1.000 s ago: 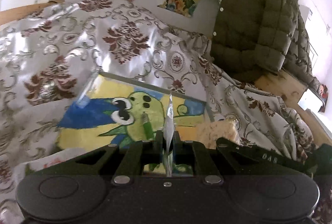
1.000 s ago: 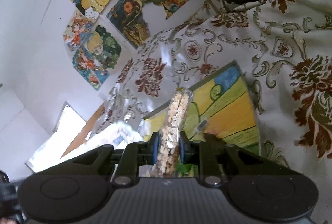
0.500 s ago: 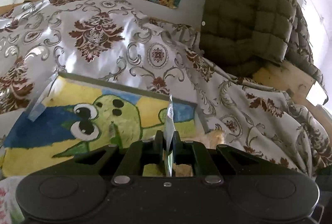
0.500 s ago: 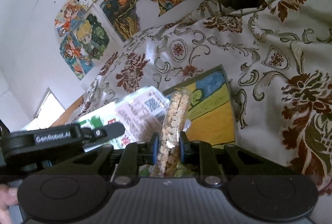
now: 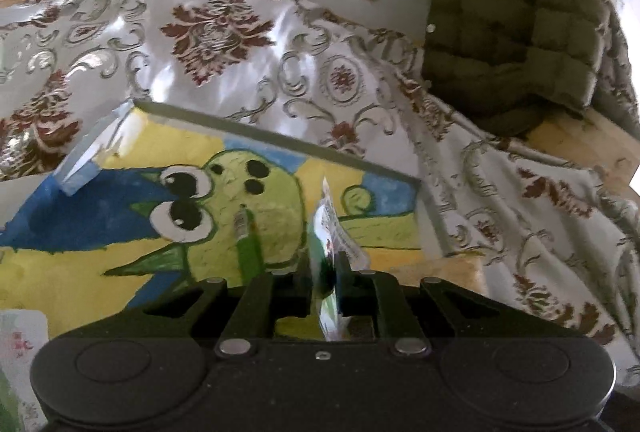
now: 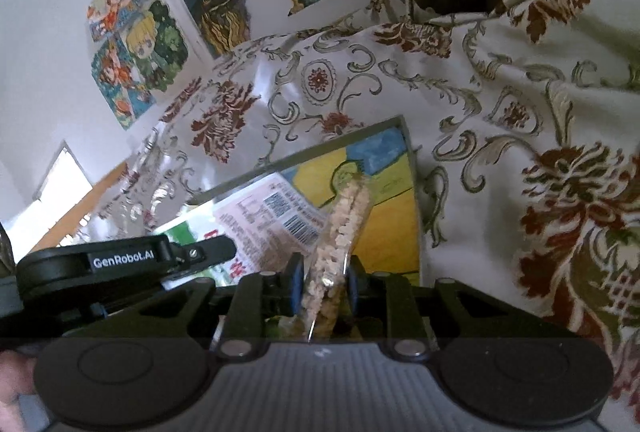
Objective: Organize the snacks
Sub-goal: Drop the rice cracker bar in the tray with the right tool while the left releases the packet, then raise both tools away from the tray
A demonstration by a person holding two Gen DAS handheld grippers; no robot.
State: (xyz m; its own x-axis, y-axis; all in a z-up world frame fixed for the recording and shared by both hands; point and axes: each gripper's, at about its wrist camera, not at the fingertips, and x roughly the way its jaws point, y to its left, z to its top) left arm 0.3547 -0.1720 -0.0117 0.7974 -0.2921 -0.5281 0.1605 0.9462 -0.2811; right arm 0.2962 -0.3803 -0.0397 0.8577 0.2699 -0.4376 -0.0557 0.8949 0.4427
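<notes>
My left gripper [image 5: 324, 272] is shut on a flat green and white snack packet [image 5: 330, 232], held edge-on above a box painted with a green cartoon creature [image 5: 224, 200]. My right gripper [image 6: 322, 280] is shut on a clear bag of pale puffed snack pieces [image 6: 344, 220], held upright over the same painted box [image 6: 384, 228]. The left gripper [image 6: 160, 256] and its packet [image 6: 264, 216], barcode side up, show at the left of the right wrist view, close beside the puffed snack bag.
A floral patterned cloth [image 5: 224, 44] covers the surface around the box. A dark green quilted jacket [image 5: 520, 12] lies at the far right. Posters [image 6: 168, 12] hang on the white wall behind. Another printed packet [image 5: 20, 344] lies at the lower left.
The left gripper has moved in beside the right one, bringing its packet next to the puffed snack bag over the box. Both grippers stay shut on their packets.
</notes>
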